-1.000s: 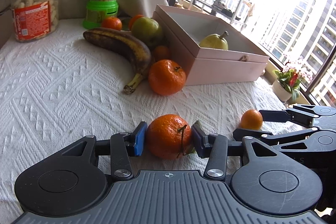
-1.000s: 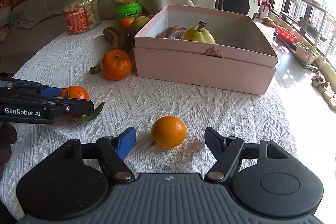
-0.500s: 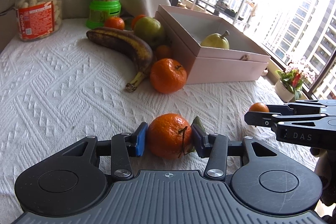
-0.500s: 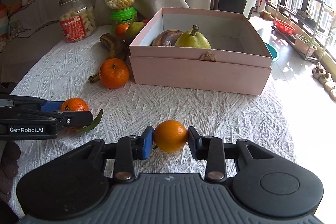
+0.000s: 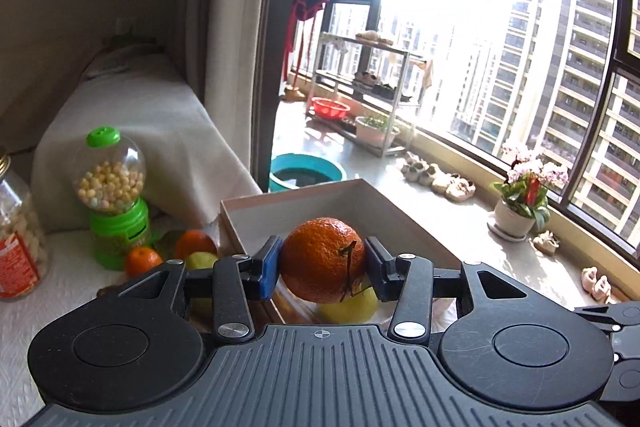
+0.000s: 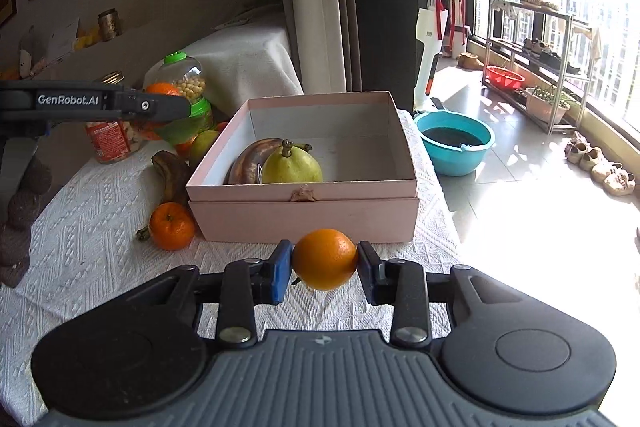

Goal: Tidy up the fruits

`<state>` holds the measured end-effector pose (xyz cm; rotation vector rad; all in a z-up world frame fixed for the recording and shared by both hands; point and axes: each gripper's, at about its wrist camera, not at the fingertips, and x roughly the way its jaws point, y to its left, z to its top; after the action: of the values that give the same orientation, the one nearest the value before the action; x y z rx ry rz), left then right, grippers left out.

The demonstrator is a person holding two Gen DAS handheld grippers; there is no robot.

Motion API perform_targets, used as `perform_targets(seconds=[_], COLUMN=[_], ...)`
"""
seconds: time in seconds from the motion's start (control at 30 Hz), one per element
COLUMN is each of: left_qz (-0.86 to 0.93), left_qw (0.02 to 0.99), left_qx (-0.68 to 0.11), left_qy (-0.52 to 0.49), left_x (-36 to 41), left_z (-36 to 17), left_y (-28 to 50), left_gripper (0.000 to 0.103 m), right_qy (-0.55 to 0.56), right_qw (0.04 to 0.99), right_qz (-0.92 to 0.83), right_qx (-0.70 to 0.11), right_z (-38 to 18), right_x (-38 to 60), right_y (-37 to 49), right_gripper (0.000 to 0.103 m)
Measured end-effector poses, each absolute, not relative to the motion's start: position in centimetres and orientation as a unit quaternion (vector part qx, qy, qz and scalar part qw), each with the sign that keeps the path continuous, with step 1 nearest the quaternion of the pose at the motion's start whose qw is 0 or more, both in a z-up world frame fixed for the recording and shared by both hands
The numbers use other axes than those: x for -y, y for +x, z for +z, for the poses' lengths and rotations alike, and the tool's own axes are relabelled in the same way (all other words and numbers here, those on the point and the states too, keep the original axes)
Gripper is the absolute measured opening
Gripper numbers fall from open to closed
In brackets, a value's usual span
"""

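Observation:
My left gripper point(image 5: 322, 265) is shut on a stemmed tangerine point(image 5: 320, 259) and holds it high, near the left side of the pink box point(image 5: 288, 203). In the right wrist view the left gripper point(image 6: 160, 105) is raised at the far left with that tangerine point(image 6: 160, 89). My right gripper point(image 6: 324, 263) is shut on a smooth orange point(image 6: 325, 259), lifted in front of the pink box point(image 6: 304, 219). The box holds a pear point(image 6: 292, 165) and a brown banana point(image 6: 250, 163).
On the white cloth left of the box lie a tangerine point(image 6: 171, 225), a dark banana point(image 6: 174, 175) and a green apple point(image 6: 202, 149). A candy dispenser point(image 5: 112, 195) and a jar point(image 5: 16, 251) stand behind. The table's right edge drops to the floor, where a blue basin point(image 6: 454, 147) stands.
Both grippers have lifted their fruit off the cloth. The left one rose high and moved toward the box; the right one rose and drew closer to the box front.

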<state>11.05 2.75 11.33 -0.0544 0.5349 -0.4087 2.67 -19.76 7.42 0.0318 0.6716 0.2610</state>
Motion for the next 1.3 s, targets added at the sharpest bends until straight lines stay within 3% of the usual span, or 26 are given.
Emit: perform_targets(seconds=[0.23,0.33,0.5,0.7,0.8,0.87,0.93,1.3], left_qz=[-0.177,-0.169,-0.19,-0.162,-0.139,-0.118,-0.086,-0.034], left_qw=[0.902,0.894,0.901,0.935,0.935,0.934,0.935,0.935], left_qx=[-0.389,-0.412,-0.378,-0.304,-0.308,-0.316,-0.324,-0.327], left_qy=[-0.054,-0.044,-0.101,-0.084,-0.105,-0.119,-0.114,-0.134], left_x=[0.2,0.6,-2.4,-7.5,-9.5,-10.9,-12.1,-16.4], left_z=[8.0,5.8,6.5,7.0,5.8,4.9,4.2,2.5], left_y=[23.2,24.2,21.2,11.1,7.9,6.7,5.8,3.6], left_gripper=[0.049,0.048,0.048,0.048,0.048,0.048,0.048,0.048], right_qy=[0.022,0.026,0.033,0.048,0.064,0.088,0.095,-0.023], right_qw=[0.937,0.939,0.938,0.938,0.934,0.927,0.922,0.898], right_qz=[0.112,0.101,0.096,0.129,0.162,0.197,0.209,0.249], right_qx=[-0.33,-0.329,-0.332,-0.318,-0.311,-0.306,-0.313,-0.362], right_z=[7.1,7.2,7.4,10.0,12.1,13.4,14.2,12.6], right_x=[20.9,21.6,22.3,21.2,18.9,17.1,15.1,6.4], right_y=[3.8,4.3,5.7,10.0,14.9,18.5,21.4,18.9], right_gripper=[0.035,0.035,0.035,0.035,0.035,0.039,0.054,0.059])
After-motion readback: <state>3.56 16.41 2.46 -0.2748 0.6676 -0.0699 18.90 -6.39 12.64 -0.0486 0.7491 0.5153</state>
